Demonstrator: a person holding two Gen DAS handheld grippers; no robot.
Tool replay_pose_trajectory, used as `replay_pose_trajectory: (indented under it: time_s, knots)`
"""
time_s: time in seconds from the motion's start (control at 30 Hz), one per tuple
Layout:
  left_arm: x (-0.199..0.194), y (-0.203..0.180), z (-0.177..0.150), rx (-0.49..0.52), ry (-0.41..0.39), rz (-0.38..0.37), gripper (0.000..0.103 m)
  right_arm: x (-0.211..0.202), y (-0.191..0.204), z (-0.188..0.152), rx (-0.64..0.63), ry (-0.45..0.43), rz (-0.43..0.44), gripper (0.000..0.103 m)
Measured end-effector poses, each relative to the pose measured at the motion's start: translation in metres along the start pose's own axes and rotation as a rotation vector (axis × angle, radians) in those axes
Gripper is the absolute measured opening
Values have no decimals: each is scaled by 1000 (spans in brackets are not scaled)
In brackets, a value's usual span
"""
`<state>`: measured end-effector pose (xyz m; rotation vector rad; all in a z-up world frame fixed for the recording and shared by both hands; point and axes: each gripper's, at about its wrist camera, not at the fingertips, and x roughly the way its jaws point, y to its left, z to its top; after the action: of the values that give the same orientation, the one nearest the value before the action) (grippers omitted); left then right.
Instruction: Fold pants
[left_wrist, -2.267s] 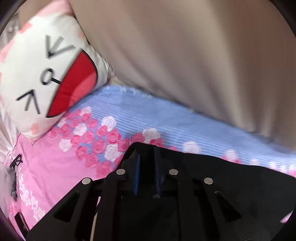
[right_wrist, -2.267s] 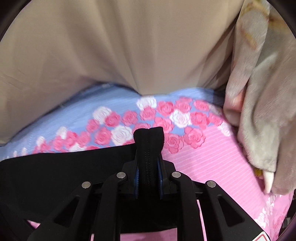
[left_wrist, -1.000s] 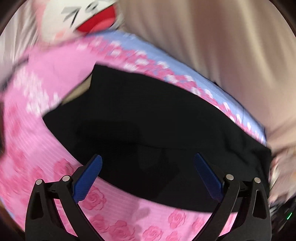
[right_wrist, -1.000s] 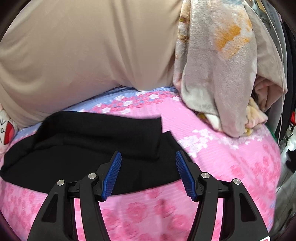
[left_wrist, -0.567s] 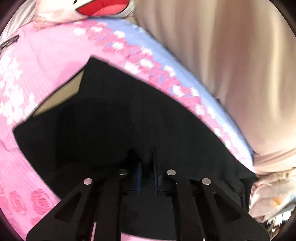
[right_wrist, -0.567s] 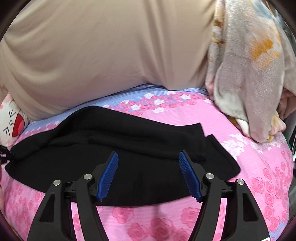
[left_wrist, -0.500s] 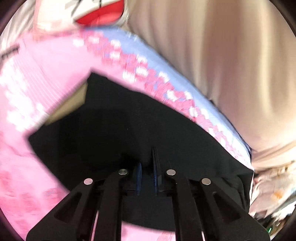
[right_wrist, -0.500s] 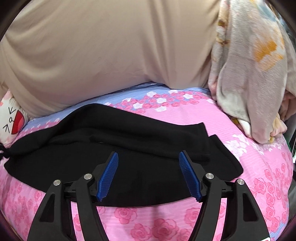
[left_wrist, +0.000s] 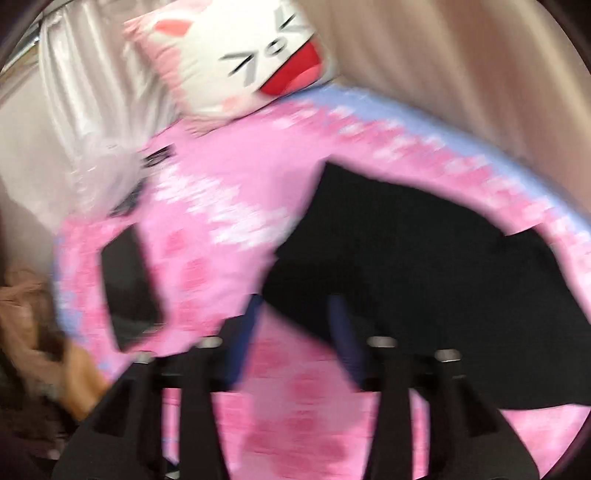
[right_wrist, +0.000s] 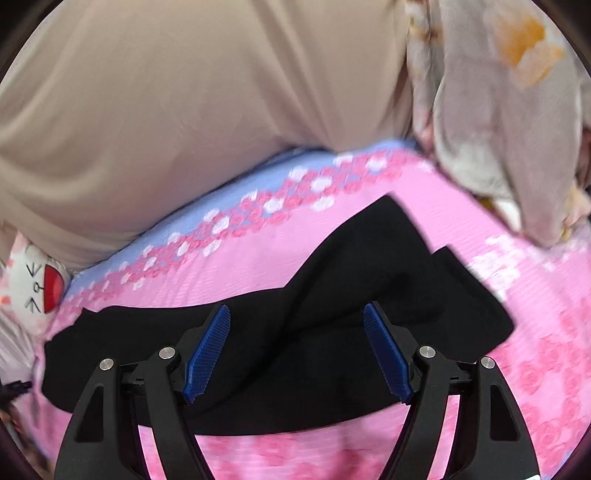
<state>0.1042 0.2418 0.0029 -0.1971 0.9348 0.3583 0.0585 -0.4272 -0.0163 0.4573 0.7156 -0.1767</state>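
In your left wrist view, which is smeared by motion blur, your left gripper (left_wrist: 295, 332) sits at the lower centre with its blue fingers (left_wrist: 245, 332) partly apart; they have just been opening, and nothing is clamped between them, only pink sheet showing in the gap. The black pants (left_wrist: 424, 266) fill the centre right of the frame, their left edge running down from the upper middle to just above your fingertips, and their lower edge slanting toward the lower right. The pink rose-print bed sheet (left_wrist: 229, 206) lies bare to the left of that edge and along the bottom, so you have open sheet on that side. A flat black object (left_wrist: 129, 288) rests on the sheet at the left, well apart from the pants, and the cat-face pillow (left_wrist: 251, 66) sits at the top centre against the beige curtain (left_wrist: 461, 74). In your right wrist view, your right gripper (right_wrist: 297, 343) is at the lower centre with its fingers (right_wrist: 207, 347) wide, having just been opening further, and they hold nothing; the pants (right_wrist: 295, 354) lie flat beneath and beyond them, spanning from the left edge to the right, with one corner rising toward the upper right. Bare sheet (right_wrist: 240, 266) runs above the pants' upper edge and below their lower one. A crumpled pale blanket (right_wrist: 498, 122) hangs at the upper right, near that corner but apart from it.
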Motion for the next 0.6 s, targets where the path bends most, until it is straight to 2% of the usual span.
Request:
replay_pose_trajectory:
  time_s: [0.03, 0.07, 0.1, 0.2, 0.3, 0.33, 0.37, 0.4, 0.43, 0.47, 0.53, 0.57, 0.6]
  knots:
    - [-9, -8, 1, -5, -17, -61, 78, 5, 3, 1, 12, 31, -4, 73]
    - [-17, -17, 2, -2, -32, -111, 83, 12, 5, 1, 27, 63, -27, 73]
    - [-25, -36, 1, 30, -55, -154, 83, 18, 5, -1, 63, 91, -39, 73]
    - [-37, -89, -10, 158, -92, -205, 83, 37, -5, -2, 215, 119, 11, 73]
    - [-42, -125, -23, 228, -87, -247, 83, 67, -8, 9, 279, 156, 10, 74]
    - [-40, -133, -26, 242, -76, -269, 83, 77, -6, 13, 267, 169, 7, 67]
    - [-39, -143, -32, 253, -60, -296, 83, 88, -1, 18, 229, 177, -23, 22]
    - [-40, -151, -34, 259, -52, -312, 83, 90, 2, 23, 203, 177, -69, 10]
    - [-42, -158, -38, 265, -47, -326, 83, 82, 4, 29, 198, 156, -52, 11]
    - [-43, -161, -39, 266, -48, -331, 83, 59, 4, 34, 223, 91, 37, 10]
    - [-48, -167, -47, 285, -60, -331, 84, 13, 5, 40, 212, -22, 151, 10]
    - [-50, -172, -52, 307, -68, -321, 85, -10, 4, 39, 199, -71, 173, 10]
    - [-50, -176, -56, 324, -74, -311, 85, -30, -3, 33, 195, -101, 158, 10]
